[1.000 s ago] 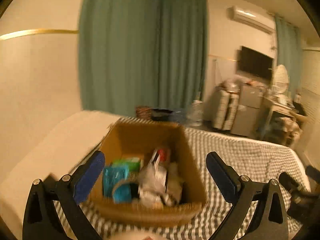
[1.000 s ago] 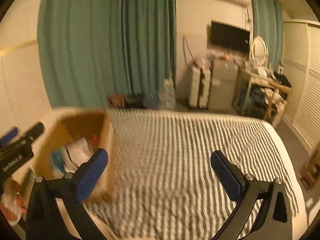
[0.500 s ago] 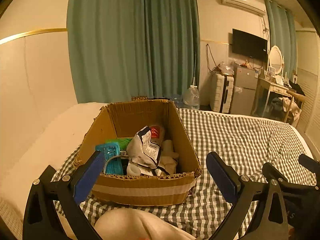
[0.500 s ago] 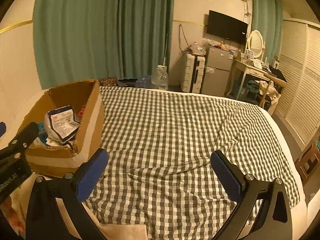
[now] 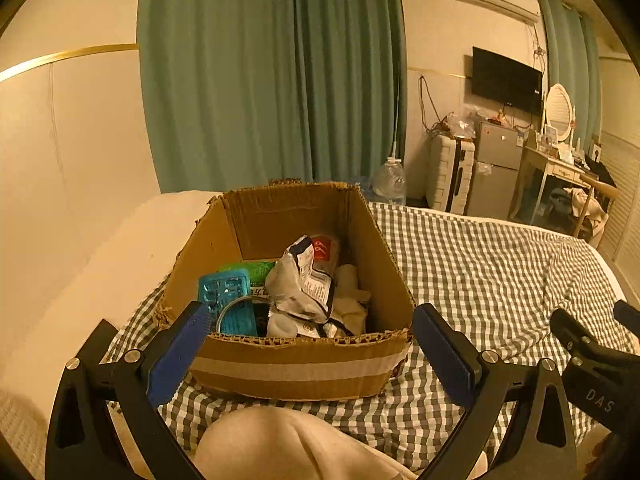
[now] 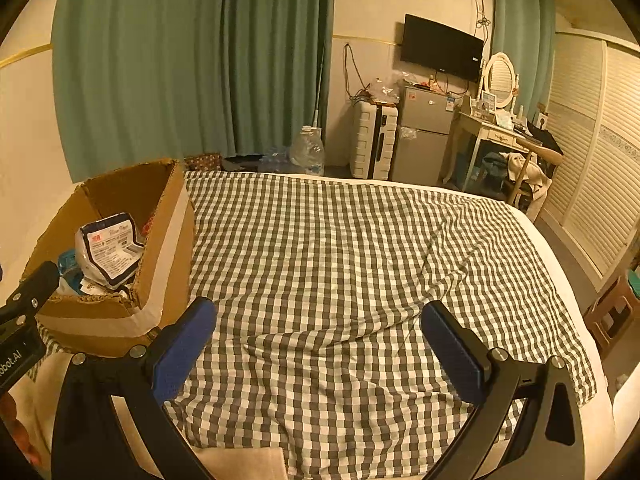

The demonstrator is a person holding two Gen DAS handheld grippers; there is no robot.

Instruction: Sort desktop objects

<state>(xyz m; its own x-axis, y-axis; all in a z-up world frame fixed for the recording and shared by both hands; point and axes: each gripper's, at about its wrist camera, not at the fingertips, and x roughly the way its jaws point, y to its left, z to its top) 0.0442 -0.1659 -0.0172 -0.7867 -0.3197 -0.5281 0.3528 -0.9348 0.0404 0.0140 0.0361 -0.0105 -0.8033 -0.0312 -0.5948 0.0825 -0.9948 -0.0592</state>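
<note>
Left gripper (image 5: 310, 342), black frame with blue pads, jaws spread wide and empty, facing the near wall of an open brown cardboard box (image 5: 296, 372) with a pale tape band. Box resting on a grey-and-white checked bedspread (image 5: 480, 264), close to its left edge. Inside, heaped together: a crumpled white snack bag with dark trim (image 5: 304, 284), a teal blister pack (image 5: 224, 290), a green packet (image 5: 250, 270), something white and soft, possibly cloth (image 5: 352, 292). Right gripper (image 6: 320, 344), same build, jaws likewise wide apart and holding nothing, over bare bedspread just right of the box. Green curtains (image 6: 192, 64) behind.
</note>
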